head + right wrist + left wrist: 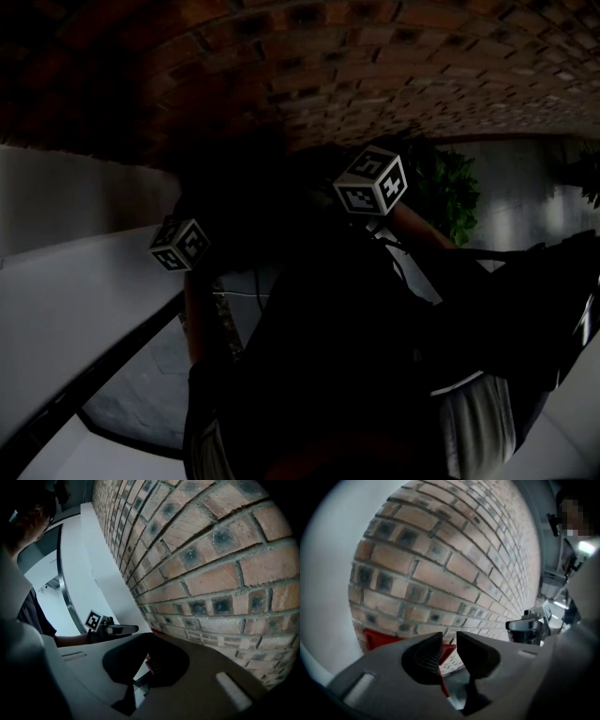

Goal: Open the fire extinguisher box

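Our left gripper [449, 639] stands slightly apart and empty before the red metal fire extinguisher box [377, 639] by the brown brick wall [440, 559], while our right gripper [149, 641] is closed.

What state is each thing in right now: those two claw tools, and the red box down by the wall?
left gripper: open, jaws a little apart, nothing pressed between them.
right gripper: jaws close together; too dark to tell whether they grip anything.
fire extinguisher box: low against the brick wall, mostly hidden; open or shut cannot be told.
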The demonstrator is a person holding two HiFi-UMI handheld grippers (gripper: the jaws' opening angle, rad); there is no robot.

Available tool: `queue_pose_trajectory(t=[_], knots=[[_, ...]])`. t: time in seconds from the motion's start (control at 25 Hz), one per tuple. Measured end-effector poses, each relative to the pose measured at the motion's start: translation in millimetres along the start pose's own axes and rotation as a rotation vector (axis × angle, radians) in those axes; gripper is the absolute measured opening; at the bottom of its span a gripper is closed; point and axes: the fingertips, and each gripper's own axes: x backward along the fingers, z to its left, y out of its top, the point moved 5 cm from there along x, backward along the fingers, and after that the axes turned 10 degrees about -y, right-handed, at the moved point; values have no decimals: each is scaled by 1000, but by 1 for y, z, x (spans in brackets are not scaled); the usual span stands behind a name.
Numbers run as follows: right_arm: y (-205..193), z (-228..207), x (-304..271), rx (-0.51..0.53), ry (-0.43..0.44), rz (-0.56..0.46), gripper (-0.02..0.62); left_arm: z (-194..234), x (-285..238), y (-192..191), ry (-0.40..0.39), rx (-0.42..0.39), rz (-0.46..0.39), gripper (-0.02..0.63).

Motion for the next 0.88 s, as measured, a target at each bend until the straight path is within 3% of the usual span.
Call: queue_pose_trajectory(t=[0.24, 0.4, 0.56, 0.6, 0.64, 0.72, 0.8, 0.88], knots=[[-17, 4, 9, -54, -42, 17, 2, -26, -8, 13, -110, -127, 2, 100], [-27, 17, 24, -87, -17, 4, 2, -48, -7, 3, -142, -100, -36, 100], [-27, 8, 36, -88, 25, -27, 2, -69, -8, 8, -103, -131, -102, 98], [-27, 5, 35, -81, 48, -26, 2, -73, -3, 11, -83, -129, -137, 80], [-28, 4, 33, -67, 78, -21, 2, -79, 4, 13, -62, -112, -177, 2], [-30, 5, 32, -34, 144, -6, 2, -92, 20, 12, -32, -59, -240, 2], [-32, 6, 36, -33, 186, -4, 2, -107, 29, 10, -6, -59, -250, 2], [-32, 7, 40, -39, 220, -5, 2, -123, 34, 7, 36, -109, -237, 2]])
